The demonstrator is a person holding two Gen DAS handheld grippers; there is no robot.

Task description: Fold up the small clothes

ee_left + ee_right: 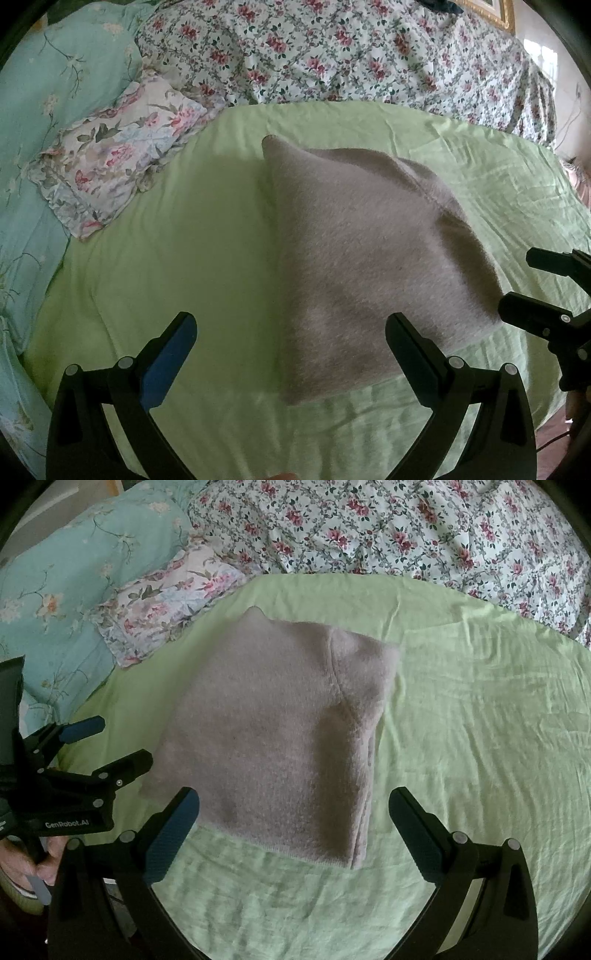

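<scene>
A folded, fuzzy mauve garment lies flat on the light green sheet; it also shows in the right wrist view. My left gripper is open and empty, held above the garment's near left edge. My right gripper is open and empty above the garment's near edge. The right gripper shows at the right edge of the left wrist view, and the left gripper at the left of the right wrist view, both with jaws apart beside the garment.
A floral pillow and a teal floral quilt lie at the back left. A white quilt with red flowers runs along the far side. The green sheet extends to the right.
</scene>
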